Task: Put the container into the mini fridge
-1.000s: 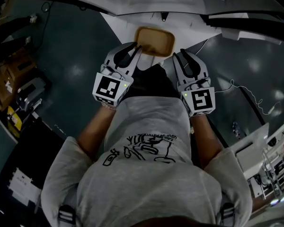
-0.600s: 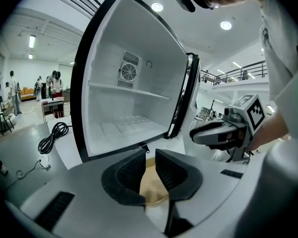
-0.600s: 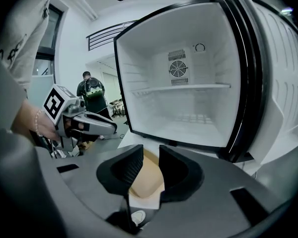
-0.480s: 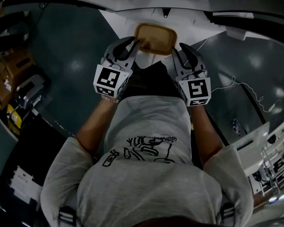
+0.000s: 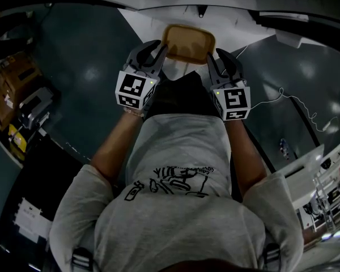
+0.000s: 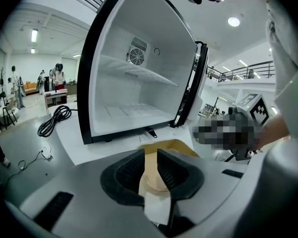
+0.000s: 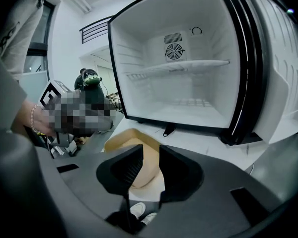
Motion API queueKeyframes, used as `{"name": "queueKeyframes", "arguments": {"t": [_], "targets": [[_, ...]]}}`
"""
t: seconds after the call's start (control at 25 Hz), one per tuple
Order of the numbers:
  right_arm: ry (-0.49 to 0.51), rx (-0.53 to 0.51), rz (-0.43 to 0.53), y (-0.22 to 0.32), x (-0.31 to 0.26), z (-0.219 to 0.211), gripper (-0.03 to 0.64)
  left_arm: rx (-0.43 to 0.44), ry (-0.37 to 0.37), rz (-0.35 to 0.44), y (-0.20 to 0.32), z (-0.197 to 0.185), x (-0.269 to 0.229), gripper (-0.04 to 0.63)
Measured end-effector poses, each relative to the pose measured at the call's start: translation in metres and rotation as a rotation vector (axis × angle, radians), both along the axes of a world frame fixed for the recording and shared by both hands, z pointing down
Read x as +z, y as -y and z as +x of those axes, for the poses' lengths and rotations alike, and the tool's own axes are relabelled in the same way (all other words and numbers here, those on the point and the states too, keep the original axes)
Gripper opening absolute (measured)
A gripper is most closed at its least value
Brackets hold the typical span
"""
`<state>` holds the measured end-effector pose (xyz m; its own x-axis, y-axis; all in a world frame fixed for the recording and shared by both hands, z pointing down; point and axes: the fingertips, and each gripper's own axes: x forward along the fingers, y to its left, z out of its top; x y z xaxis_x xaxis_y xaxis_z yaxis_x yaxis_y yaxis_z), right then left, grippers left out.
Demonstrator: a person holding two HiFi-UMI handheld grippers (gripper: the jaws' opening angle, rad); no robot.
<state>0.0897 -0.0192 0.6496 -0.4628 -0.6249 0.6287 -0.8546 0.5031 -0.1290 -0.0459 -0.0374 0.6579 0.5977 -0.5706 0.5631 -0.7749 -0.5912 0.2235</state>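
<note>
Facing the open mini fridge [image 6: 139, 90], container [image 5: 187, 43] (tan), short of its sill.

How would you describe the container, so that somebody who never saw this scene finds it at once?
Find the open mini fridge, white inside with a black frame. Directly before its opening is the container: a shallow tray with rounded corners. It is tan, while everything close around it is white, grey or black.
</note>
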Motion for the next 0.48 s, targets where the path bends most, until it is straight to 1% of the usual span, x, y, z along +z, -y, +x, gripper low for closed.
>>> {"name": "queueKeyframes", "arguments": {"t": [0.16, 0.48], "targets": [[-0.012, 0.027, -0.029, -0.003, 0.016, 0.005, 0.104, -0.004, 0.001, -0.024, -0.001, 0.0, 0.014, 0.088], [-0.028, 0.052, -0.056, -0.005, 0.034, 0.007, 0.109, -0.022, -0.008, -0.059, 0.001, -0.002, 0.029, 0.091]]}}
